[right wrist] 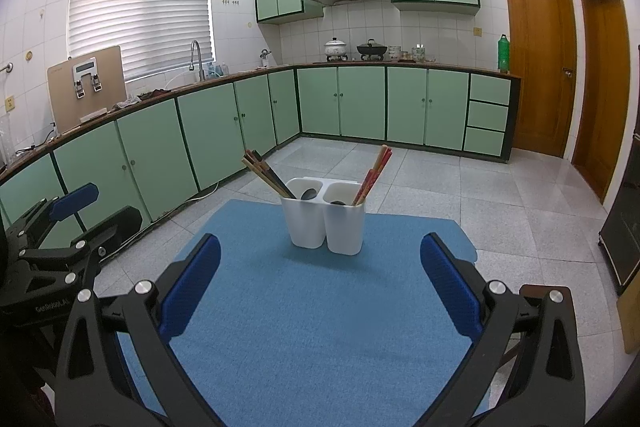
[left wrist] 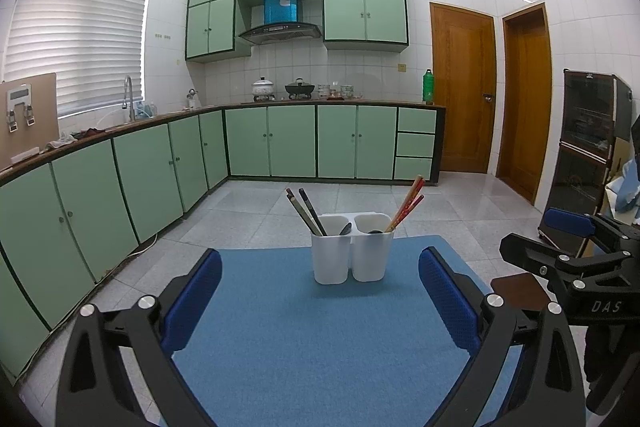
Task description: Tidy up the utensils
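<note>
So both grippers hover over a blue mat point(left wrist: 296, 327) with grey tiled floor point(left wrist: 460, 203) showing past its edges, in a kitchen with mint green cabinets point(right wrist: 360, 103) running along the walls ahead and off to the left, white tiles above them. Left gripper point(left wrist: 320, 295) has its blue pads spread wide, nothing between them. Right gripper point(right wrist: 320, 279) is wide apart too and empty.

Straight ahead of both, past the fingertips and touching neither, stands a white two-compartment utensil holder point(left wrist: 351, 255) on the far part of the mat. Dark chopsticks point(left wrist: 306, 211) lean out of its left cup, red chopsticks point(left wrist: 406, 203) lean out of the right one, and there's a dark spoon point(left wrist: 345, 228) poking up in the left cup. Something dark sits in the right cup as well, can't tell what.

Nothing lies on the mat between the grippers and the holder. Two wooden doors point(left wrist: 492, 91) stand ahead to the right
</note>
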### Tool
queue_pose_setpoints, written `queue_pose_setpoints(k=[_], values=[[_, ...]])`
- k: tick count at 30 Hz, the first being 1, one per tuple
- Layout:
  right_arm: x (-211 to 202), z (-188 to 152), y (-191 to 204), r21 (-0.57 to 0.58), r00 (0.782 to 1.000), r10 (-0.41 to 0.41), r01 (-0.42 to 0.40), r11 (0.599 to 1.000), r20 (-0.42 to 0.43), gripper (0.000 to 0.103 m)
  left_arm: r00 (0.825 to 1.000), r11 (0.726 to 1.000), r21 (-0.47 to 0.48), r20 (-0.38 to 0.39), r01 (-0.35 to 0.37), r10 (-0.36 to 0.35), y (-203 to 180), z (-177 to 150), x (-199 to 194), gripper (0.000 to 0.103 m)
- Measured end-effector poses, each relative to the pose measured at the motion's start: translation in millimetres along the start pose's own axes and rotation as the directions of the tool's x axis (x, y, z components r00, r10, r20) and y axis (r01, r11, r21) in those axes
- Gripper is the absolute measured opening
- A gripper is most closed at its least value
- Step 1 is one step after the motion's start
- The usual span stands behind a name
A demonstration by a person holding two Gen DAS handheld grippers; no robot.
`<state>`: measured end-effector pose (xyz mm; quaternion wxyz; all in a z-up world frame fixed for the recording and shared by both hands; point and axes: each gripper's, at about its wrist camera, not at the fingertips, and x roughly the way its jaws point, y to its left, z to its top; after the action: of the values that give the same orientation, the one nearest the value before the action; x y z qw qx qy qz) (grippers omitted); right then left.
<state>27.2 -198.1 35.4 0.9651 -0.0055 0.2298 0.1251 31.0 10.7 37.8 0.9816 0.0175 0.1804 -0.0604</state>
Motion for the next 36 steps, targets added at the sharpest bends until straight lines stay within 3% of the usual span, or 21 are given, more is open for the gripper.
queue_pose_setpoints(k=[36], values=[[4.9,-5.8,2.0,0.010,1.000,0.002,-0.002,1.000,-0.003,0.097,1.000,1.000,0.004,-0.002,-0.002,0.002,1.5,-1.3,-1.4,0.097]])
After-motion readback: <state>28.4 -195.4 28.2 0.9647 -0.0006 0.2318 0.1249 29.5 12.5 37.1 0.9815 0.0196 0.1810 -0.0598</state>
